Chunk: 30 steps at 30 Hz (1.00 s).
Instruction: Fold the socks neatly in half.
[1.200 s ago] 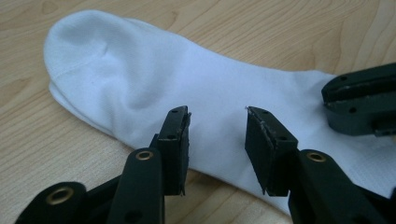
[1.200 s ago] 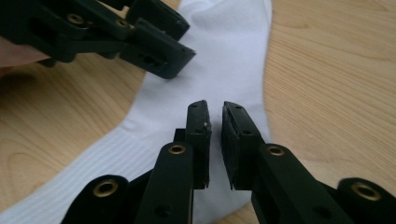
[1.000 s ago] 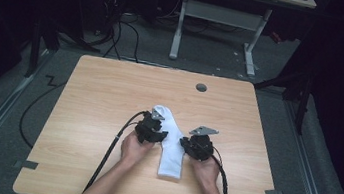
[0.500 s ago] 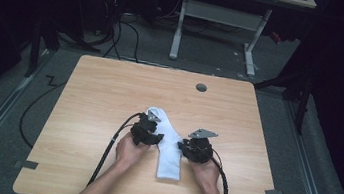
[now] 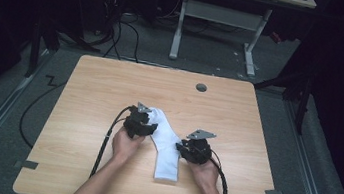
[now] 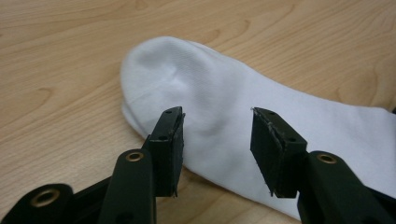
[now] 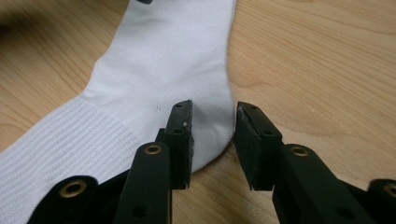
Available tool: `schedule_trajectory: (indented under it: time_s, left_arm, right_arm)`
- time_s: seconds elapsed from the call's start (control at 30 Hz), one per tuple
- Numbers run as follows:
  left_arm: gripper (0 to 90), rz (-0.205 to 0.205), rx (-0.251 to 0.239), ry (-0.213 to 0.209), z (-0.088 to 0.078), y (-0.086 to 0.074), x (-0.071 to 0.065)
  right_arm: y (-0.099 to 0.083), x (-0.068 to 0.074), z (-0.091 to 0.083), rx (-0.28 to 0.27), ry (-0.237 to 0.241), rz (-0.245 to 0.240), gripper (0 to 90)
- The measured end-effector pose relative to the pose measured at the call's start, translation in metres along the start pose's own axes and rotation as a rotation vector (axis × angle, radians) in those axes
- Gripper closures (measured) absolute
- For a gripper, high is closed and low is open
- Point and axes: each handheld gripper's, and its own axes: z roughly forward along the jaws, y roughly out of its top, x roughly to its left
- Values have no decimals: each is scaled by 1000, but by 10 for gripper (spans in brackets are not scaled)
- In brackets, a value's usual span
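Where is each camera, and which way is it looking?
High view: sits above the person's side, looks forward and down on the table; both forearms, the left gripper and the right gripper show.
Left gripper view: rides on the left gripper, looks along its open jaws at the rounded toe end of the white sock.
Right gripper view: rides on the right gripper, looks along its open jaws at the sock's heel bend.
All three share the sock and the wooden table.
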Motion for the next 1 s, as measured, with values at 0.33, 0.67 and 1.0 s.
schedule_trajectory:
  time_s: [0.33,0.67,1.0]
  left_arm:
    - [551,0,31,56,-11,15,12]
    - [522,-39,59,107,-1,19,30]
    - [523,-86,71,94,17,21,37]
  right_arm:
    - [-6,1,-3,-17,-12,10,636]
    - [-9,2,-3,-39,-20,-4,637]
    - [-9,4,-5,-23,-27,-15,642]
